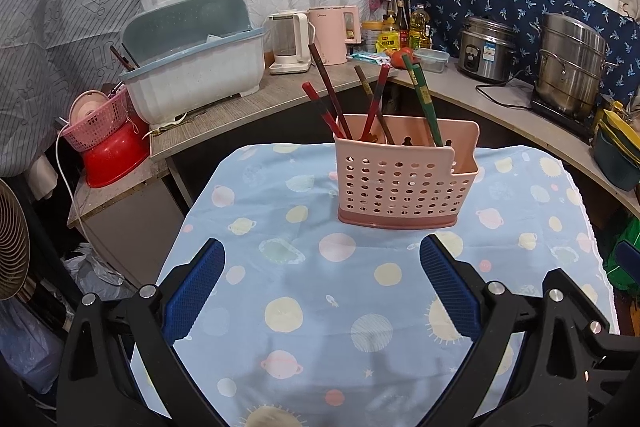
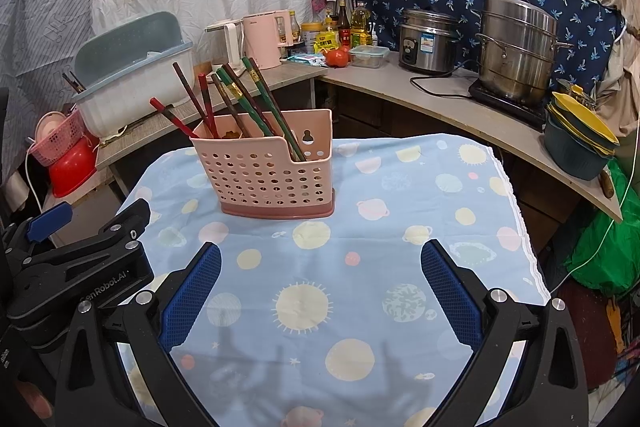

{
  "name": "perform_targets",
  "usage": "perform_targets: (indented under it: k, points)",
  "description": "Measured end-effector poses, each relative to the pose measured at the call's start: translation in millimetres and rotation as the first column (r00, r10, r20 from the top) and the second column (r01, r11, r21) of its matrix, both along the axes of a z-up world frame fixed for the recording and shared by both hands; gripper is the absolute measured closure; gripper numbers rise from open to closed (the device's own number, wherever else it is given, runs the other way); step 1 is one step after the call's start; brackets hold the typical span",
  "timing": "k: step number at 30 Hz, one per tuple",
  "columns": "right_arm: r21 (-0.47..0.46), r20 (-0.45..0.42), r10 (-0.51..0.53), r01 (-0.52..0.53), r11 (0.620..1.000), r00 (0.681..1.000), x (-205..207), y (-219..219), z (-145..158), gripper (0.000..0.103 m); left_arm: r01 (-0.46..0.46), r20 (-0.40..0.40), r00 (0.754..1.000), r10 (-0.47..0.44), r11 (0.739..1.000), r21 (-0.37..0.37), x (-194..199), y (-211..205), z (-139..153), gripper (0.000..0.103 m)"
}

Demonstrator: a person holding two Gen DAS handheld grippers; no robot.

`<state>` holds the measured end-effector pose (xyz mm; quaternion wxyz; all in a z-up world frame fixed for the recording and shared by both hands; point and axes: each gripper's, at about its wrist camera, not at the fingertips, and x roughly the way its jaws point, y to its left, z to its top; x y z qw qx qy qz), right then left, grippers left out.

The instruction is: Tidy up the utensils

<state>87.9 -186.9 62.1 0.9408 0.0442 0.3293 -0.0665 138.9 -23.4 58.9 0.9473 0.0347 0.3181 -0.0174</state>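
Both tools empty, jaws spread wide. Left tool (image 1: 322,279) hovers above the blue planet-print cloth on the table (image 1: 248,211); right tool (image 2: 320,281) does the same beside it, and the left tool body shows at the right tool's left edge.

Pink perforated utensil caddy (image 1: 400,183) stands upright ahead of both tools, slightly right of centre for the left one, slightly left of centre for the right one (image 2: 266,175). Not touched by either.

Chopsticks (image 1: 374,99) stand tilted inside it: red and dark brown ones lean in the taller compartment, green ones (image 2: 264,111) lean in the lower notched compartment, upper ends fanning out above the rim. In the right view all the green ones look to share that notched side; exact count unclear.

Handling guess: chopsticks light, stiff, thin, lacquered so likely slippery; they would pivot if pinched near one end. Best hold looks like the exposed upper shaft, well above the rim, jaws across the stick, then lift along its lean. Sticks cross each other, so pick an outer one first.

Caddy itself looks like light thin plastic, probably tips or slides if a stick drags on the wall; the other tool could steady its rim.

Nothing loose visible on the cloth, so sorting looks mostly done.
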Motion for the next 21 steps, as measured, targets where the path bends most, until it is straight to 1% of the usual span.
perform_targets:
  k: [15,21]
  points:
    - [-0.001,0.001,0.000,0.000,1.000,1.000,-0.1,0.2,0.3,0.006,0.003,-0.012,1.000,-0.003,1.000,0.003,-2.4,0.6,-0.9,0.009]
    - [-0.001,0.005,-0.002,0.002,1.000,1.000,-5.8,-1.9,-0.4,0.006,0.009,-0.004,1.000,-0.009,1.000,0.007,-6.7,-0.2,-0.3,0.009]
